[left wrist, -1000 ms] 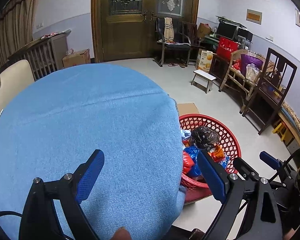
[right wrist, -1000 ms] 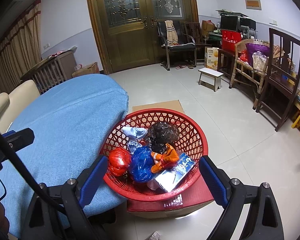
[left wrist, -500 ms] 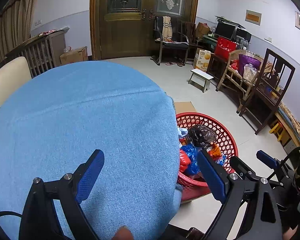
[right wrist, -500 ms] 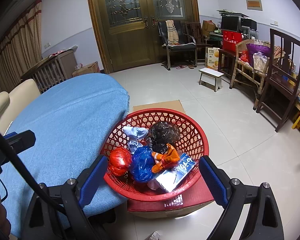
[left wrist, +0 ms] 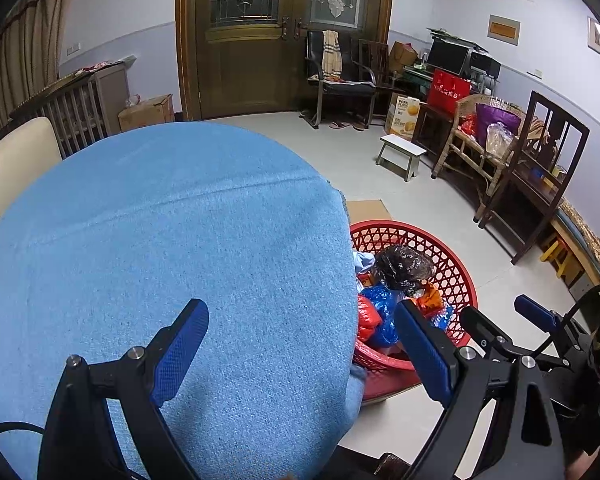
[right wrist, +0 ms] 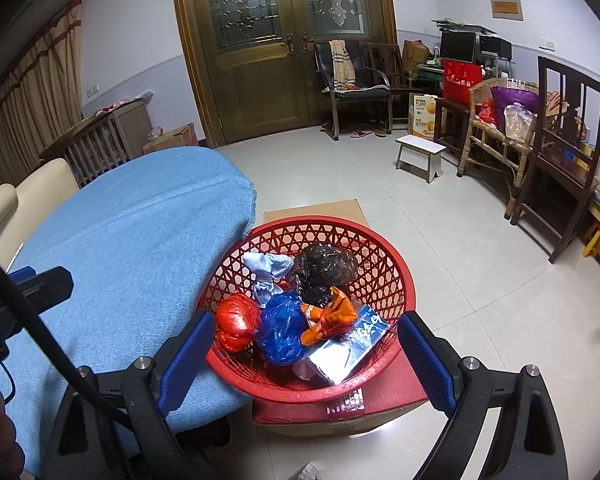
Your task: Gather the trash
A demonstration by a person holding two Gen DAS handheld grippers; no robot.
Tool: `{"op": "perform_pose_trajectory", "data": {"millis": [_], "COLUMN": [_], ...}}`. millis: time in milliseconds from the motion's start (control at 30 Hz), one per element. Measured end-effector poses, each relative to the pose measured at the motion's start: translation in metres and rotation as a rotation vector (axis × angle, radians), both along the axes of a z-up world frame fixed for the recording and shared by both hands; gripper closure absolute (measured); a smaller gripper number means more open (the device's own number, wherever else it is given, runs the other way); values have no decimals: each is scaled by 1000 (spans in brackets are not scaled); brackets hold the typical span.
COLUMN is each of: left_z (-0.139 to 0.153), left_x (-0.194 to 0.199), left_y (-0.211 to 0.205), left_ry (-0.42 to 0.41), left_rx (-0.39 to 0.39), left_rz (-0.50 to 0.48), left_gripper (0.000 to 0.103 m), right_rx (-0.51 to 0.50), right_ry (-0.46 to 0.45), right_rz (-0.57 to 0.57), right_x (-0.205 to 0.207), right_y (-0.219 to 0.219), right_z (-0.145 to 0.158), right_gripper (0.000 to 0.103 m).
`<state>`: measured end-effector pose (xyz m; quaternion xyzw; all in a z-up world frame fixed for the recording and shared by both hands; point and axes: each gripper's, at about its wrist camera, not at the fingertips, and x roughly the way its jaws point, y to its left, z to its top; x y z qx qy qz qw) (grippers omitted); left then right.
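Observation:
A red lattice basket point(right wrist: 388, 272) stands on a cardboard box beside the blue-covered table point(right wrist: 120, 264). It holds several trash items: a red bag point(right wrist: 236, 320), a blue bag point(right wrist: 280, 328), an orange wrapper point(right wrist: 330, 314), a dark bag point(right wrist: 324, 268), a pale cloth point(right wrist: 268, 268) and a silver-blue packet point(right wrist: 348, 346). My right gripper point(right wrist: 306, 360) is open and empty, just above the basket's near rim. My left gripper point(left wrist: 300, 352) is open and empty over the table's right edge point(left wrist: 180, 240); the basket point(left wrist: 456, 276) shows to its right.
A small white stool point(right wrist: 420, 156), dark wooden chairs point(right wrist: 564, 152) and a wicker bench with bags point(right wrist: 500, 120) line the right side. A black chair point(right wrist: 352, 84) stands by the wooden doors point(right wrist: 280, 48). A cream seat point(right wrist: 32, 196) is at the left.
The left wrist view has drifted slightly, so the table and basket sit a little lower and to the left. The right gripper and the basket contents have not visibly moved.

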<state>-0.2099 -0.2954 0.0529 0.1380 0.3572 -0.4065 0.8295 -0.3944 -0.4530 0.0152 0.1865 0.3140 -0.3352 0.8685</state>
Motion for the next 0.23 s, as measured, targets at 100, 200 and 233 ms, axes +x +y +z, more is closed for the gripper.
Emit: {"op": "perform_pose_trajectory", "data": {"millis": [100,200,233], "left_z": [1,2,2], "left_x": [-1,-1,0], "left_y": [1,4,4], "left_ry": [-11,-19,-16], "left_rx": [-4,-13,-14], "left_rz": [4,18,18], "left_gripper": [9,9,9], "right_rx": [3,3,3], "right_ry": [1,2,2], "right_rz": [0,0,0], "right_x": [0,0,0], "right_y": [-1,0,0], "right_z": [0,0,-1], "right_gripper": [9,9,9]}}
